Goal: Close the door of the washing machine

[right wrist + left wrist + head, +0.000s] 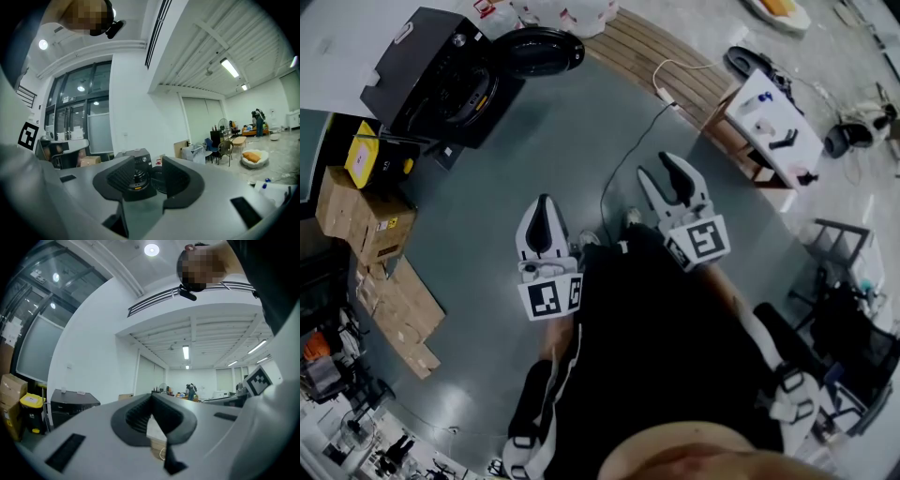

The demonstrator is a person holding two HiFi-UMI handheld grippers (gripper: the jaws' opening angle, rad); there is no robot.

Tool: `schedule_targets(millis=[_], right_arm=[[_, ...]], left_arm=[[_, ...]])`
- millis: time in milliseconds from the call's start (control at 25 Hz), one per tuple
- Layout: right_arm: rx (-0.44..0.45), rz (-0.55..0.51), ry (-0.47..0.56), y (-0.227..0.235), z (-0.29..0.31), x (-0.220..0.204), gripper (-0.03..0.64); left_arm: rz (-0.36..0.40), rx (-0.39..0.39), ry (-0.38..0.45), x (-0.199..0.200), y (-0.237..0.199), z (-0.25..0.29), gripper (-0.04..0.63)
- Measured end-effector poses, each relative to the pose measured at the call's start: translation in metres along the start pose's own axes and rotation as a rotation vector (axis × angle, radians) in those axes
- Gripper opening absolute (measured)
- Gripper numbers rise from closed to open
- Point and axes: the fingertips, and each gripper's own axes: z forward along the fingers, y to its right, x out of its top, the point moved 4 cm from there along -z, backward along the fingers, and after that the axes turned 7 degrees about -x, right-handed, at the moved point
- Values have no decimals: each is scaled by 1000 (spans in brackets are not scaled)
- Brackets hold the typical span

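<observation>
**Two grippers held out front: one shut, one open**

The person holds a gripper in each hand, out in front of the body. The two grippers sit side by side with a gap between them and do not touch.

The left gripper (545,208) points ahead, about level. Its two jaws are pressed together at the tips, and nothing is between them.

The right gripper (661,173) reaches a little farther out than the left one and tips down just a bit. Its jaws stand wide apart, and the space between them is empty.

Each gripper has a marker cube at its back end, close to the body: the left cube (551,296) and the right cube (698,240). The hands are hidden behind the cubes.
</observation>
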Motion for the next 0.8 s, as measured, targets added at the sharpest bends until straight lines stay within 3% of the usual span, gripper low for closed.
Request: schedule_targets(millis=[360,800], right_arm=[[60,20,-19,39,23,-2,163],[65,31,-39,52,114,-6,163]], left_arm=[[-21,54,-37,-11,21,22,6],[-68,39,-25,-23,-32,101,5]])
